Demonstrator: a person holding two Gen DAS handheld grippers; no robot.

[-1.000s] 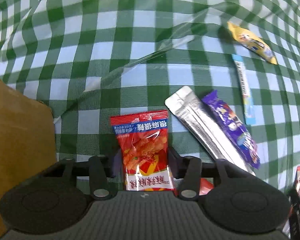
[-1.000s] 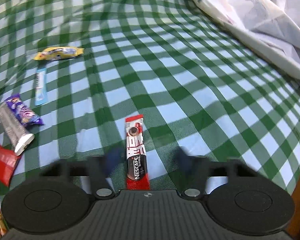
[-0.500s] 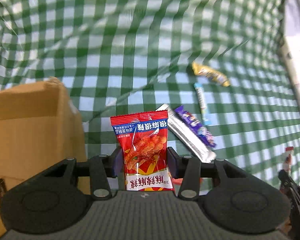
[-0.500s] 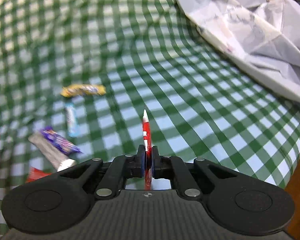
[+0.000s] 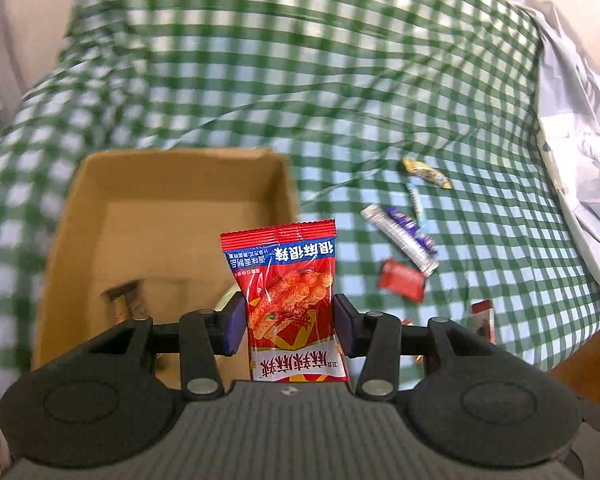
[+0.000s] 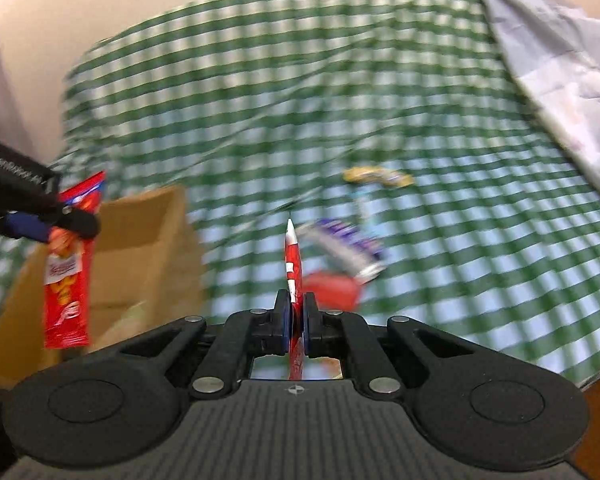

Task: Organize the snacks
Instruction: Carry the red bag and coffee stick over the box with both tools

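both tongs, left tongs [image 5: 290, 322] and right tongs [image 6: 296, 314], pinch light, crinkly packets beside the open brown cardboard box [image 5: 172, 184]: a red crinkly snack packet [image 5: 288, 276] mid-body, a thin red coffee stick sachet [image 6: 293, 264] edgewise.

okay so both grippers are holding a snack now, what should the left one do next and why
Probably carry the red snack bag a little further left over the open cardboard box and let go. The left gripper holds the bag raised near the box's right wall, and the box floor below looks mostly free.

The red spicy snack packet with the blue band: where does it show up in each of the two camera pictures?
Left wrist: red snack packet bottom centre, upright, gripped at its sides.
Right wrist: far left, hanging from the other gripper.
Shared landmark: cardboard box.
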